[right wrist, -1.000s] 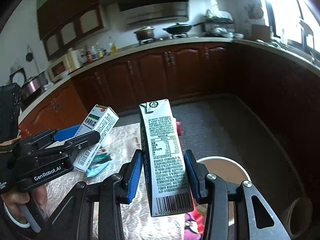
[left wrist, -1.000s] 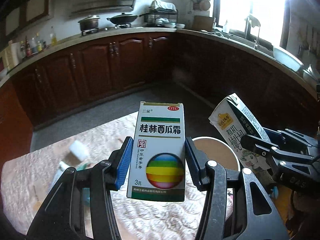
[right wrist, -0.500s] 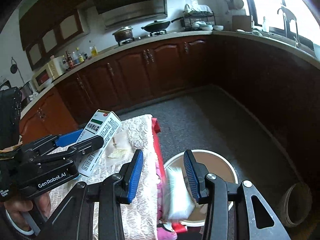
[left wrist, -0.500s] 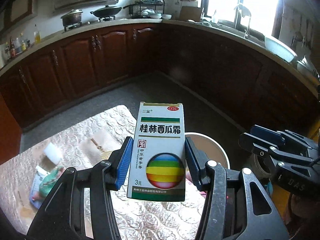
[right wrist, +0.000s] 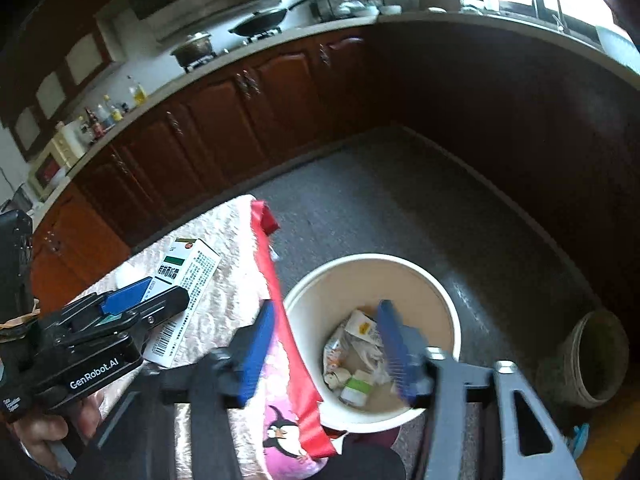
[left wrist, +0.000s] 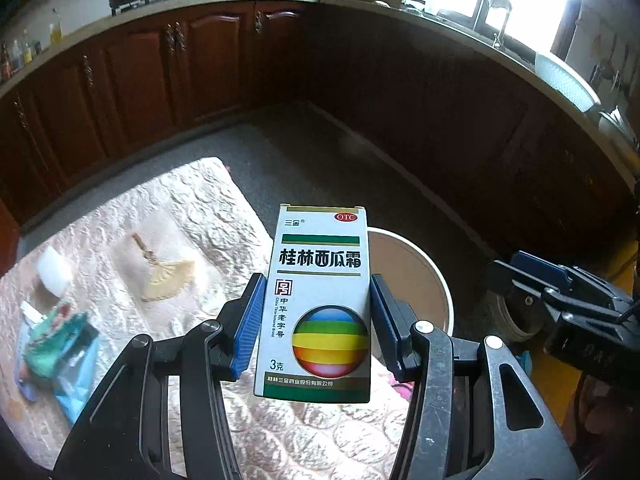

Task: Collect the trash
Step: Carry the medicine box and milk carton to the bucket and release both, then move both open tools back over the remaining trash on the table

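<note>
Medicine box [left wrist: 320, 304] sits clamped in my left hand-held gripper [left wrist: 316, 320]; right hand-held gripper [right wrist: 328, 344] gapes empty above bin [right wrist: 448, 304]. Releasing early risks missing it.

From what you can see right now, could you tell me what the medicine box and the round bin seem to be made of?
Medicine box: looks like thin printed cardboard, smooth and slightly glossy, with sharp folded edges; the left tool is clamped on it.
Bin: probably plastic, with a smooth cream wall, a thin round rim and a soft sheen. Coated paper cannot be ruled out.
</note>
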